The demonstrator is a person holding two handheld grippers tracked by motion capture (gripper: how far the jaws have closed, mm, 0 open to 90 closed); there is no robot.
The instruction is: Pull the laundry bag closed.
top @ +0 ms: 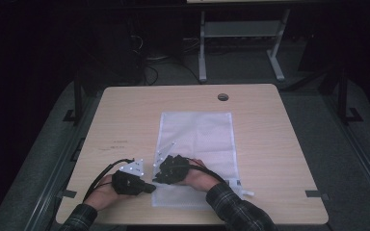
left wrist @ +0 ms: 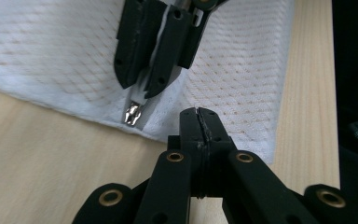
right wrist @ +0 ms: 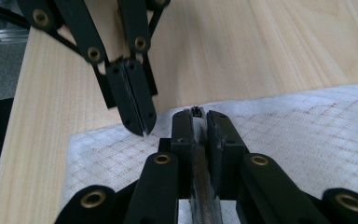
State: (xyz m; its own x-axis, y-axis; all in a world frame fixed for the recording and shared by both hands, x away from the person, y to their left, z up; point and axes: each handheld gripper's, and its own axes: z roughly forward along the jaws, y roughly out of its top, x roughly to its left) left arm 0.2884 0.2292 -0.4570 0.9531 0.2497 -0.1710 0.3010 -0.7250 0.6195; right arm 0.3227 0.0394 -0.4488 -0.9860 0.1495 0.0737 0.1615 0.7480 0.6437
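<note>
One white mesh bag (top: 197,144) lies flat at the middle of the tabletop (top: 125,110), running toward 6 o'clock. Both grippers meet at its 7 o'clock corner. The left gripper view alone shows a small metal zipper pull (left wrist: 133,113) pinched in the right gripper (left wrist: 142,88). The left gripper (right wrist: 140,122) has its fingers pressed together, holding nothing, tips over the bag's edge.

Pale wooden tabletop (top: 270,159) extends beneath and on all sides of the left tongs (top: 150,188) and right tongs (top: 157,177). Round cable hole (top: 223,97) lies well beyond them, near the far edge. White metal desk frame (top: 241,38) and black cables (top: 149,62) stand farther beyond, on grey floor (top: 327,120).
</note>
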